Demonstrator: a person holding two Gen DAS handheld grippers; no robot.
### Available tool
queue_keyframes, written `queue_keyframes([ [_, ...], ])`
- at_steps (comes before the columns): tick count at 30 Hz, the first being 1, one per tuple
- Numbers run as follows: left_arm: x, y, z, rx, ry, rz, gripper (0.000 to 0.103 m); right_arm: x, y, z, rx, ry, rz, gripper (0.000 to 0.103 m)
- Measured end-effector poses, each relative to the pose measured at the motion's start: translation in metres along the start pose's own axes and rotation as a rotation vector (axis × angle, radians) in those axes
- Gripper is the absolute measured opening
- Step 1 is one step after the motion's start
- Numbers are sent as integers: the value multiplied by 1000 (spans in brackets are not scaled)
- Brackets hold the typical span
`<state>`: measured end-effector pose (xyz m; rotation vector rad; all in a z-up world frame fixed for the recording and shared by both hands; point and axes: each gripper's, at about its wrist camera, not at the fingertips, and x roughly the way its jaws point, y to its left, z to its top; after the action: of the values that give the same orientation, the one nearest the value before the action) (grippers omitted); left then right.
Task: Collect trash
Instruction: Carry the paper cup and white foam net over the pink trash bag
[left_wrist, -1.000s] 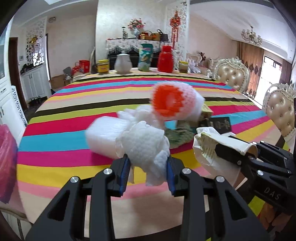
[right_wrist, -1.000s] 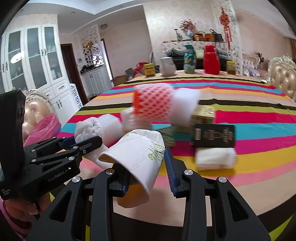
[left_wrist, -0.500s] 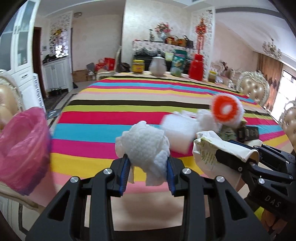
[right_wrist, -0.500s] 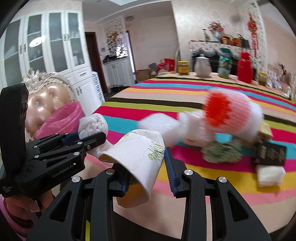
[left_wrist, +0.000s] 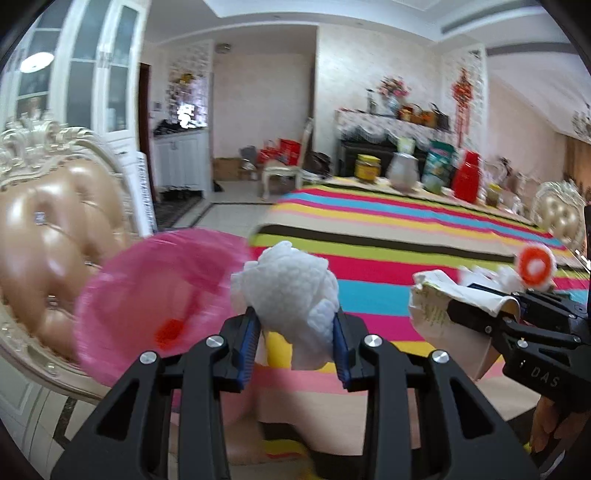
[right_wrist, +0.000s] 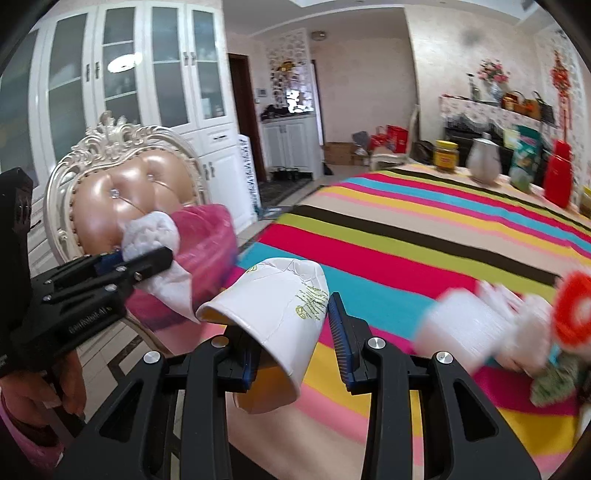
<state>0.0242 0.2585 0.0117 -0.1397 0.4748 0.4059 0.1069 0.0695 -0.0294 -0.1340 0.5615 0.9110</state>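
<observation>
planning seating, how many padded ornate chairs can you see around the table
2. One tan padded chair stands at the near left corner, behind the pink bag; another chair is at the table's right side. Others may be out of view.

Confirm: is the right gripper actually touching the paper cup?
Touching. In the right wrist view the right gripper pinches the crushed paper cup between its pads, and the cup's wall is dented where they press.

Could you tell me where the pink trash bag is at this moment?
In the left wrist view the pink trash bag sits lower left, before the tufted chair, just left of the tissue wad.
</observation>
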Motion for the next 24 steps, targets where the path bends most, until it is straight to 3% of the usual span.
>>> queue_keyframes([
  [11,-6,98,18,-70,-28,133,34,54,65,45,-101,-21,121,34],
  [24,45,146,20,-113,35,202,40,132,101,86,-103,14,222,34],
])
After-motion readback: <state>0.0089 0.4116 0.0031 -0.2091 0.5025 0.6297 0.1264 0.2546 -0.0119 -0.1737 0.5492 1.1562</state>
